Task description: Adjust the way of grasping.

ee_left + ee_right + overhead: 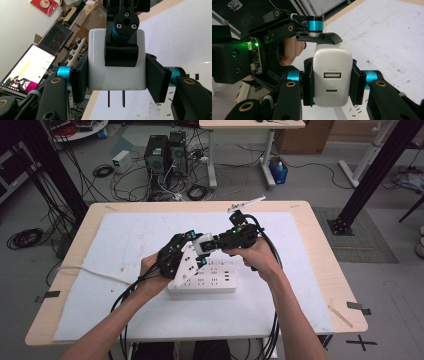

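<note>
A white plug-in charger hangs above the white power strip at the middle of the table. My left gripper and my right gripper both clamp it, from crossing directions. In the left gripper view, the left gripper squeezes the charger by its sides; its two prongs point down, and one jaw of the right gripper lies across its face. In the right gripper view, the right gripper is shut on the charger, whose two ports face the camera.
The power strip lies on a white mat covering the wooden table, and its white cord runs off to the left. A small white strip lies at the table's far edge. Black cables trail from both grippers toward the near edge.
</note>
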### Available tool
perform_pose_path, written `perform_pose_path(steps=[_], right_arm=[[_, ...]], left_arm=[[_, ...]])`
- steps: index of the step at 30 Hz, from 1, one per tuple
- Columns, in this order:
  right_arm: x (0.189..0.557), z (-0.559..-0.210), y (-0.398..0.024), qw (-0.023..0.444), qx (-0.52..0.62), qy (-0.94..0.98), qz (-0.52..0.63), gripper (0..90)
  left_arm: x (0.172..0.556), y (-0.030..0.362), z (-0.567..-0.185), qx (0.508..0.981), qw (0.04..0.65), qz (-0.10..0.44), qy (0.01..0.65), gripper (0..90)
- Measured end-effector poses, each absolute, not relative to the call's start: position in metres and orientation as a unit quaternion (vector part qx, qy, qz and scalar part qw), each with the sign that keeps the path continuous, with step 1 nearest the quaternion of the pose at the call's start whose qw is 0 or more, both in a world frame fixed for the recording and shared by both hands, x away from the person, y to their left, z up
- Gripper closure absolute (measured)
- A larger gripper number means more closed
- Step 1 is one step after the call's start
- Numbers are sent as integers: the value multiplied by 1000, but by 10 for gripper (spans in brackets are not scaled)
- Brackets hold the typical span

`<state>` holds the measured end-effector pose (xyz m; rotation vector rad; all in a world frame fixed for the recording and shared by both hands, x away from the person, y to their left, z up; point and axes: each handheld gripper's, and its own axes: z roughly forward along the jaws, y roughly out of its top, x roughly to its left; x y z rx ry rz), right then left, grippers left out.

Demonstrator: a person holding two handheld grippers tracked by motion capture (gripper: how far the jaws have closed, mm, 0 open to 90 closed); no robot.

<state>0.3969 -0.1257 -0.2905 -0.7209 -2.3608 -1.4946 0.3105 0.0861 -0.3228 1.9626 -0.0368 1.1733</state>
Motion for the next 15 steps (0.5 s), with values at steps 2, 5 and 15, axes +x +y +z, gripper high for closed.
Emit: perform_pose_path(steps=[2,5,15], right_arm=[[397,-291,-125,129,-250,-811,-513,623],[398,-291,-125,134,-255,-808,-514,623],[399,-293,-124,142,-265,-805,-512,624]], left_arm=[[311,87,-323,782,416,465,-14,425],[313,88,-323,784,418,459,-13,424],[314,89,-323,786,420,454,-13,419]])
